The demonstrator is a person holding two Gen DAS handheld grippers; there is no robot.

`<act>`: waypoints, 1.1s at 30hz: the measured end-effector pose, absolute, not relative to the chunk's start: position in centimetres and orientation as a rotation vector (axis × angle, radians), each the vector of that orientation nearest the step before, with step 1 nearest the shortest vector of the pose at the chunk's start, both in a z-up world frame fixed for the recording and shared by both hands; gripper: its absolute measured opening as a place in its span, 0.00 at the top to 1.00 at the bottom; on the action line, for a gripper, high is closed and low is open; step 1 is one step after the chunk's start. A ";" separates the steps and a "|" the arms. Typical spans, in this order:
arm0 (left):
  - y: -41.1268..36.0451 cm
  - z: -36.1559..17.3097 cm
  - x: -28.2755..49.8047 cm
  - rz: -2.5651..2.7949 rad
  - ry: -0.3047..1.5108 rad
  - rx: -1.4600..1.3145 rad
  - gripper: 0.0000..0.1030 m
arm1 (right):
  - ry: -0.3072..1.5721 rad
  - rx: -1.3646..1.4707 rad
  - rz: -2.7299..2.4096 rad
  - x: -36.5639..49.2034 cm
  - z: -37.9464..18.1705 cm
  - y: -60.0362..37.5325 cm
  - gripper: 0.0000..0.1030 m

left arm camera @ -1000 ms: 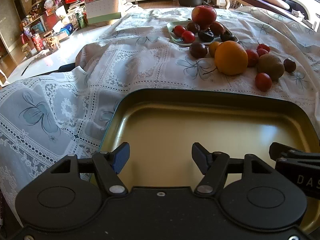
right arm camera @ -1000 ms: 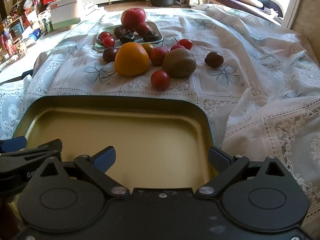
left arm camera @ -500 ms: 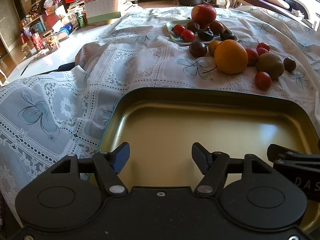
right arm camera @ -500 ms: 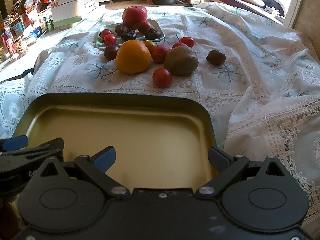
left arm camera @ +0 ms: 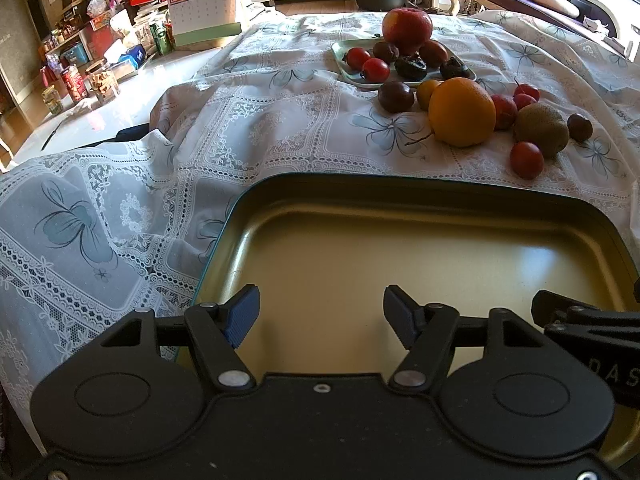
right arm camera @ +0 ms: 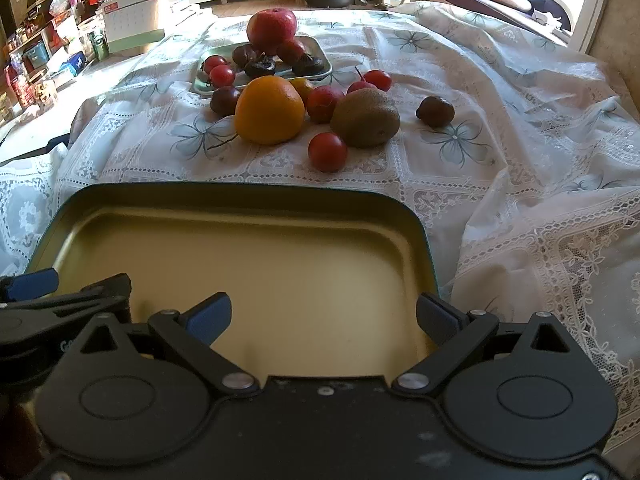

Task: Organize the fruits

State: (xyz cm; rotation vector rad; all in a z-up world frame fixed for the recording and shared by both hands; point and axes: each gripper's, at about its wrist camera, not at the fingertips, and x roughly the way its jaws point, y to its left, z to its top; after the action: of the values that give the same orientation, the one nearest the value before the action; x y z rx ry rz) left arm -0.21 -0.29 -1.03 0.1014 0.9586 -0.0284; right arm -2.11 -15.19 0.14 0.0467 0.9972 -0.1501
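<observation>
Looking through the left wrist camera first, I have the left gripper point(left arm camera: 318, 312) at the bottom of the frame, its fingers spread wide with nothing between them, hovering over the near part of the tray point(left arm camera: 420, 188). The tray fills the lower middle and holds no fruit that I can see. Beyond its far rim, in the upper right, lie the loose fruits on the tablecloth point(left arm camera: 280, 128): the orange point(left arm camera: 462, 111), the kiwi point(left arm camera: 541, 129) to its right, and a small red fruit point(left arm camera: 526, 160) nearest the tray. Behind them a small plate point(left arm camera: 344, 65) carries the apple point(left arm camera: 407, 29) and several small fruits. The right gripper's finger pokes in at the right edge.

Switching to the right wrist camera, the right gripper point(right arm camera: 324, 318) sits low in the frame, opened wider than the left and gripping nothing. The small red fruit point(right arm camera: 327, 151) is just above centre, just beside the kiwi point(right arm camera: 365, 117) and near the orange point(right arm camera: 269, 109); a dark fruit point(right arm camera: 435, 111) lies apart to the right.

My judgement: sorting has not started. I would take the small red fruit first with the right gripper, since it is closest and has room around it. I would come in low over the far rim, straddle it without nudging the kiwi, and close gently, as round fruit may roll on the rumpled cloth.
</observation>
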 end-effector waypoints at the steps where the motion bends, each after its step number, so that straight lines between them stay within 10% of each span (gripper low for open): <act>1: -0.3 -1.1 -0.3 -0.029 0.960 0.101 0.32 | 0.998 0.047 -0.150 -2.1 0.1 -15.2 0.00; 33: -0.2 5.3 5.1 -0.134 0.867 0.008 0.44 | 0.789 0.199 -0.083 2.8 8.4 -21.2 0.03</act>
State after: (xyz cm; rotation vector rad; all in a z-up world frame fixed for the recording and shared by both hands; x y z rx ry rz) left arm 5.10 -0.19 5.26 0.0083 0.8665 -0.1343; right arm 2.80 -21.23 8.40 0.1991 0.7888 -0.0834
